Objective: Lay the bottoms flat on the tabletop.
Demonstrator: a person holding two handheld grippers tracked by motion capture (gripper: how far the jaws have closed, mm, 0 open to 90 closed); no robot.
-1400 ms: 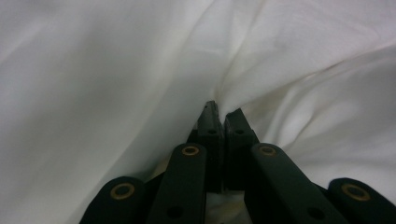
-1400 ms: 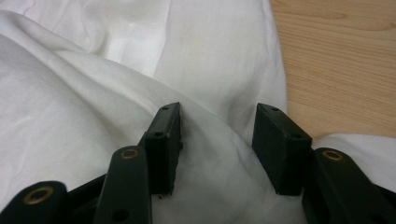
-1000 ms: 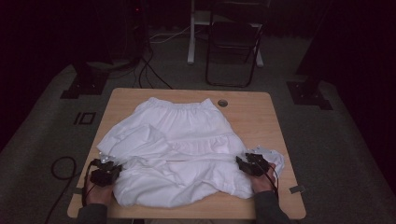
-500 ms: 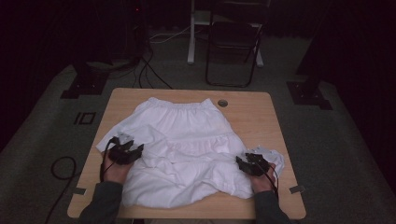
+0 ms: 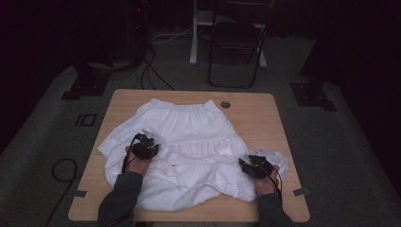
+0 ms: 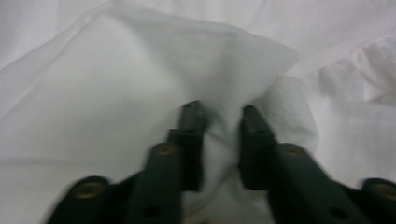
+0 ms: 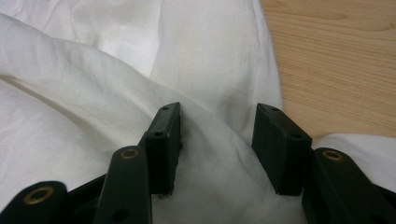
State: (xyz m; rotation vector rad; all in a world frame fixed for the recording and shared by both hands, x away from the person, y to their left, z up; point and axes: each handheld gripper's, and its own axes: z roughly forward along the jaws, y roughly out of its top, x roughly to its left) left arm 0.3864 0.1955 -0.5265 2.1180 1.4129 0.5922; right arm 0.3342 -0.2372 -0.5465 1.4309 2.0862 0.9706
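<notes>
White garment [image 5: 189, 142] pinched by L gripper [image 6: 219, 116] (R open).

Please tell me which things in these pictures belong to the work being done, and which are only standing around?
In the job:
- white garment, spread on the wooden table
- left gripper, fabric bunched between its jaws
- right gripper, jaws open over a fold

Just around:
- folding chair
- floor cables

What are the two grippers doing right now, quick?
Left gripper: shut on the white garment.
Right gripper: open, jaws straddling a fold of the garment.
</notes>
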